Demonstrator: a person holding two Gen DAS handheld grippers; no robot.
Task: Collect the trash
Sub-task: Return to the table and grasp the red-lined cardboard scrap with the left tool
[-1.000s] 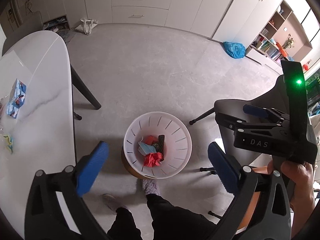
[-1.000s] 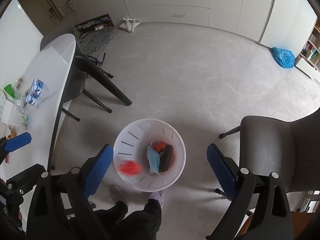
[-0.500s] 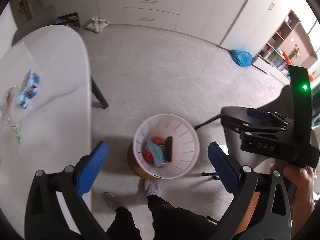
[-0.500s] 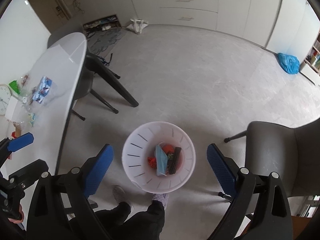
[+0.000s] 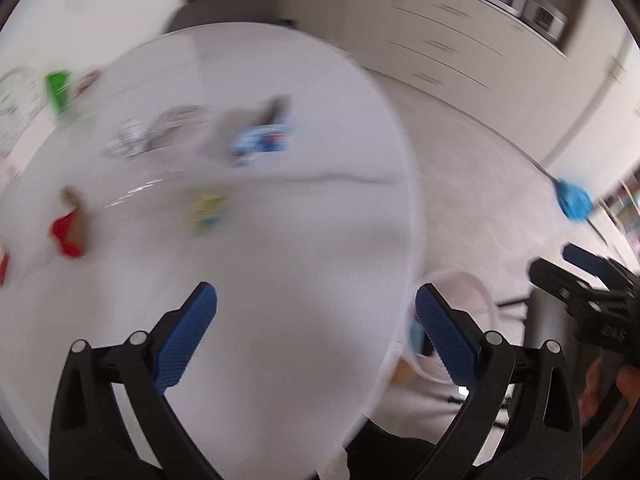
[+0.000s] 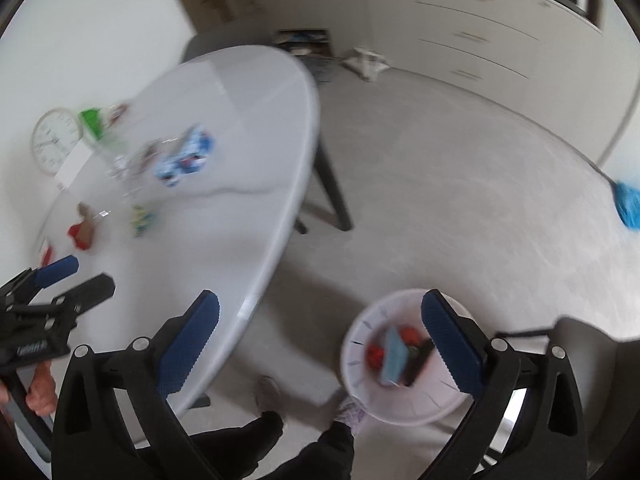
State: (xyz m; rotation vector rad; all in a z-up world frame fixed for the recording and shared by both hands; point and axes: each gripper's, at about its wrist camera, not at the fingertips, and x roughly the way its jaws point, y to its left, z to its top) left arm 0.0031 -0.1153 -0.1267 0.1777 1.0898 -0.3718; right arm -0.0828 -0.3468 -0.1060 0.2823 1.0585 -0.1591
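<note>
1. Both tongs are spread wide and carry nothing: the left gripper (image 5: 316,330) hangs over the near part of the white table (image 5: 280,240), the right gripper (image 6: 320,340) over the floor at the table's edge.
2. One white bin (image 6: 360,384) stands on the floor near the person's feet, partly behind the right gripper's right finger. Inside lie four pieces: two red scraps (image 6: 374,354), one blue piece (image 6: 394,356) and one dark ridged item (image 6: 416,364).
3. In the left wrist view only the bin's rim (image 5: 480,292) peeks out past the table edge.
4. Trash on the table, all blurred: one red-and-brown scrap (image 5: 70,228) to the left, one yellow wrapper (image 5: 206,210) near the middle, one blue-and-white packet (image 5: 262,142) farther off, and clear crinkled plastic (image 5: 152,136) beside it.
5. At the far left edge are one green object (image 6: 91,122) and one round clock (image 6: 56,140).
6. One blue bag (image 6: 628,204) lies on the floor far right.
</note>
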